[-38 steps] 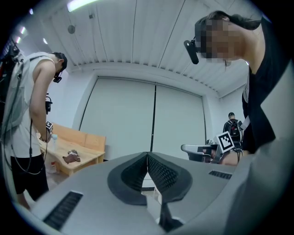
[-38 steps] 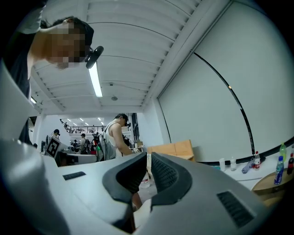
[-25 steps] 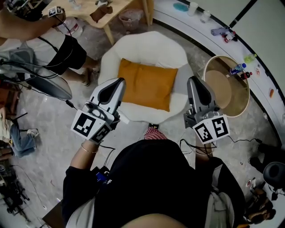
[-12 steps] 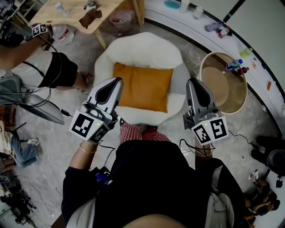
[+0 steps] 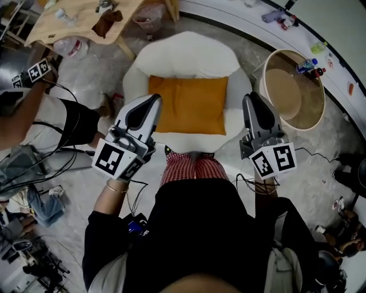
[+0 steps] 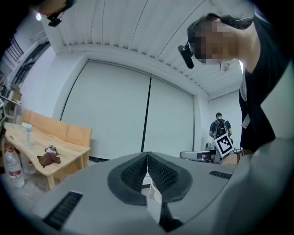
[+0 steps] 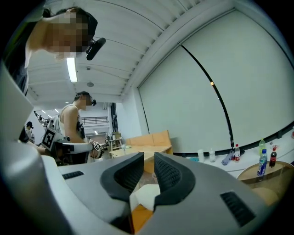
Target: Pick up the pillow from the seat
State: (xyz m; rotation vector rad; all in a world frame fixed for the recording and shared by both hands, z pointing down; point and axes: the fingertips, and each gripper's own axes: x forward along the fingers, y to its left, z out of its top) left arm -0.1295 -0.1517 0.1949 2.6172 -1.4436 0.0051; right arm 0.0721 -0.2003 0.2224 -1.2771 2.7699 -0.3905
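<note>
An orange pillow (image 5: 191, 105) lies flat on the round white seat (image 5: 189, 54) in the head view. My left gripper (image 5: 153, 98) hovers level over the pillow's left edge, with its jaws shut and empty (image 6: 147, 155). Just off the pillow's right edge, over the seat's white rim, my right gripper (image 5: 250, 97) also points level. Its jaws have just been opening and now stand a narrow gap apart (image 7: 149, 158) with nothing between them. Below that gap, the right gripper view shows a bit of white seat (image 7: 144, 195) and orange pillow (image 7: 138, 218).
A round wood-rimmed table (image 5: 273, 62) with bottles (image 5: 306, 64) stands right of the seat. A wooden table (image 5: 86, 17) is at the back left. Another person (image 5: 63, 120) with marker-cube grippers is at the left. Cables lie on the floor. My legs (image 5: 191, 169) touch the seat's front.
The seat and pillow have come nearer and now lie square in front of me. Both grippers have advanced along the pillow's two sides. The person at the left has shifted down the picture.
</note>
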